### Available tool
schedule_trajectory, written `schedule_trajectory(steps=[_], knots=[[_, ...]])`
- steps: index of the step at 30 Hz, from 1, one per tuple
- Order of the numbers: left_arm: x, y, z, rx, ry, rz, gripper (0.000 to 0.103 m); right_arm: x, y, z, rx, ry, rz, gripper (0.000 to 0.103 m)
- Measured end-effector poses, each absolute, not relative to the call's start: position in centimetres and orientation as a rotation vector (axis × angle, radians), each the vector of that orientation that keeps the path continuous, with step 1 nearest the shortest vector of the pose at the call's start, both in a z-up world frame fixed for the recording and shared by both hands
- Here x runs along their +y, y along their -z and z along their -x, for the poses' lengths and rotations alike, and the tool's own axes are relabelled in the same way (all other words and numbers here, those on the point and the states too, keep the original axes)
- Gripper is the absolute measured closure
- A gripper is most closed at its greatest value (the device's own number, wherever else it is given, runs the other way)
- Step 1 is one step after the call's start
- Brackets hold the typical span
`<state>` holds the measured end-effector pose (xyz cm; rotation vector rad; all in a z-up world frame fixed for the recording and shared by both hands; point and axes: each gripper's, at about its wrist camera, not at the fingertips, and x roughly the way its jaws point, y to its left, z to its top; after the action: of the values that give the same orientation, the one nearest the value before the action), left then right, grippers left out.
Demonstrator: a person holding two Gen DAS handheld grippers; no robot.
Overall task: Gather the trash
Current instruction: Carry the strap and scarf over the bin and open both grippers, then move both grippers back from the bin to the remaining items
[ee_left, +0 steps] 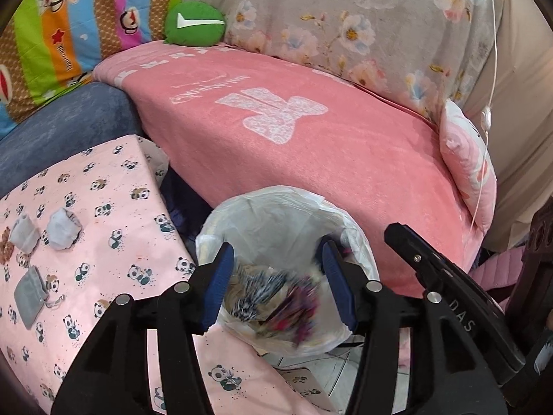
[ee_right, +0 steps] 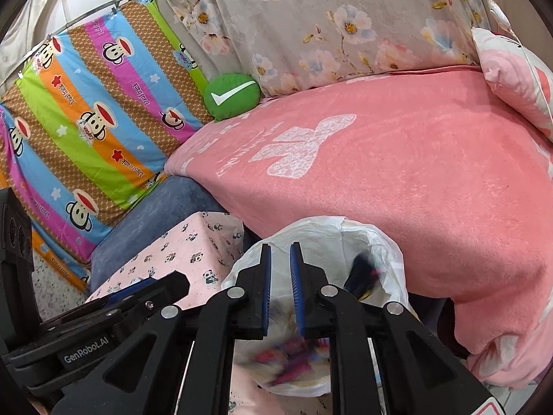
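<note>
A bin lined with a white plastic bag (ee_left: pixel 276 197) stands on the floor between the panda-print table and the pink sofa. My left gripper (ee_left: pixel 276 276) hangs open over its mouth, and blurred striped and red wrappers (ee_left: pixel 276 297) lie just below the blue pads, touching neither. My right gripper (ee_right: pixel 280 276) is over the same bag (ee_right: pixel 328 224) with a narrow gap between its pads and nothing in the gap. Blurred colourful trash (ee_right: pixel 290 359) shows beneath it. Three grey crumpled pieces (ee_left: pixel 64 228) lie on the table at the left.
The panda-print table (ee_left: pixel 114 207) is left of the bin. A pink blanket (ee_left: pixel 311 138) covers the sofa behind it, with a green cushion (ee_left: pixel 193 24), a floral cloth (ee_left: pixel 345 17) and a pink pillow (ee_left: pixel 466 169). A striped monkey-print cloth (ee_right: pixel 86 121) hangs at the left.
</note>
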<state>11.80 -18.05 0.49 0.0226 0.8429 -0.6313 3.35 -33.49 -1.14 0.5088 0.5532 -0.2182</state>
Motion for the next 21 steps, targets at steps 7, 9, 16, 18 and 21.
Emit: schedule_trajectory(steps=[7,9,16,18,21], knots=[[-16.5,-0.6,-12.0,0.842,0.606,-0.008,0.052,-32.5,1.1,-3.5,0.557,0.206,-0.504,0.075],[-15.8,-0.8,-11.8,0.836,0.600,-0.003,0.052,-32.0,1.0,-3.5,0.559,0.200,-0.499,0.075],[-13.5,-1.3,-11.2,0.825,0.577,0.018,0.052,-29.9,0.0,-3.3,0.560,0.175,-0.470,0.066],[-12.7,-1.5,-11.1,0.823,0.567,0.026,0.052,-29.1,-0.3,-3.2,0.563,0.167,-0.457,0.066],[-11.4,-1.7,-10.8,0.818,0.554,0.039,0.052,-27.9,-0.7,-3.2,0.567,0.152,-0.437,0.065]])
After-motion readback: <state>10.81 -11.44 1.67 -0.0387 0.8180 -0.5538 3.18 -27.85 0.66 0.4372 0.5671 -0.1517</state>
